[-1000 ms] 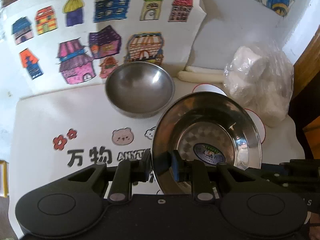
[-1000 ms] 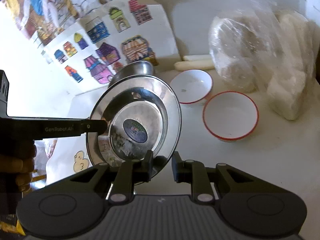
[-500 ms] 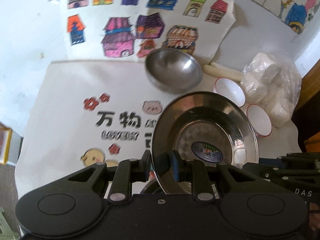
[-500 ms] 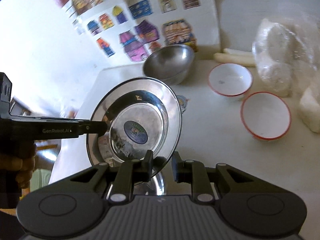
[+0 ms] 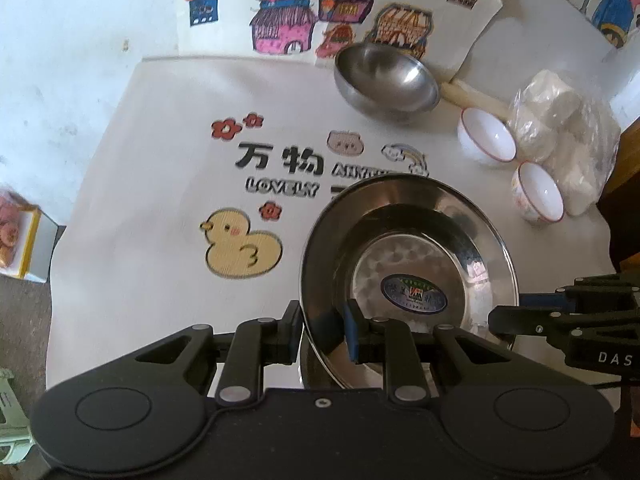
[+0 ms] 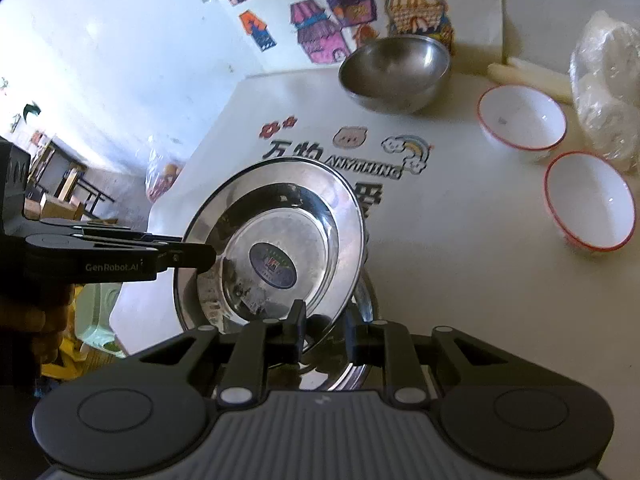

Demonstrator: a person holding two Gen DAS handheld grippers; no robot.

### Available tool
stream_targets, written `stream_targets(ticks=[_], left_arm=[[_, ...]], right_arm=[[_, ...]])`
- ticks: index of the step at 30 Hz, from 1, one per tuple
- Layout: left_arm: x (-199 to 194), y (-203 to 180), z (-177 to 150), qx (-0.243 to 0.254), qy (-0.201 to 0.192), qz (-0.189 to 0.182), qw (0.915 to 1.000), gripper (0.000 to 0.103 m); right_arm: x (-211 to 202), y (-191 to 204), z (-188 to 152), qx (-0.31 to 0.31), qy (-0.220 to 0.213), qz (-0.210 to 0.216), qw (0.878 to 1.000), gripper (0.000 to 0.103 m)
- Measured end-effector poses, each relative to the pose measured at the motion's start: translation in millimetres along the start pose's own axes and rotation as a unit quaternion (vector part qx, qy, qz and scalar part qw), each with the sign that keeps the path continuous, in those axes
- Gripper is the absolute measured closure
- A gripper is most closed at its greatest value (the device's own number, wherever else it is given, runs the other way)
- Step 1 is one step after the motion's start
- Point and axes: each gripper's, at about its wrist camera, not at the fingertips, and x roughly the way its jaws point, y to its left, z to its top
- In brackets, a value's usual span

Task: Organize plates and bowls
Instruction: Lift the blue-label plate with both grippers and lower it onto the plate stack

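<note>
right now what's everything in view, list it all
steel plate: 1, silver, blue sticker, held tilted above the table
second steel dish: 1, silver, under the plate, mostly hidden
steel bowl: 1, silver, far side by the drawings
small bowls: 2, white, red rims, right side
plastic bag: 1, clear, white contents, far right
tablecloth: 1, white, printed duck
house drawings: sheet on wall
left gripper: black, fingers on the plate rim
right gripper: black, fingers on the opposite rim

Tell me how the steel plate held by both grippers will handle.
The steel plate looks polished, so its rim may slip between the fingers. It seems thin and stiff, probably light. Each gripper pinches only an edge, left gripper near, right gripper opposite, so it could tilt if one lets go.
</note>
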Motion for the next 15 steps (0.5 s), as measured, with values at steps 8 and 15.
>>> stream_targets(ticks=[8, 15], left_arm=[[3.6, 1.8, -11.5, 0.004, 0.025, 0.007, 0.9997, 0.079], [7.4, 0.1, -14.5, 0.012, 0.039, 0.010, 0.9991, 0.079]], right_arm=[[12.0, 0.7, -7.2, 0.005, 0.034, 0.006, 0.999, 0.080], [16.9, -1.8, -8.6, 0.012, 0.052, 0.010, 0.999, 0.080]])
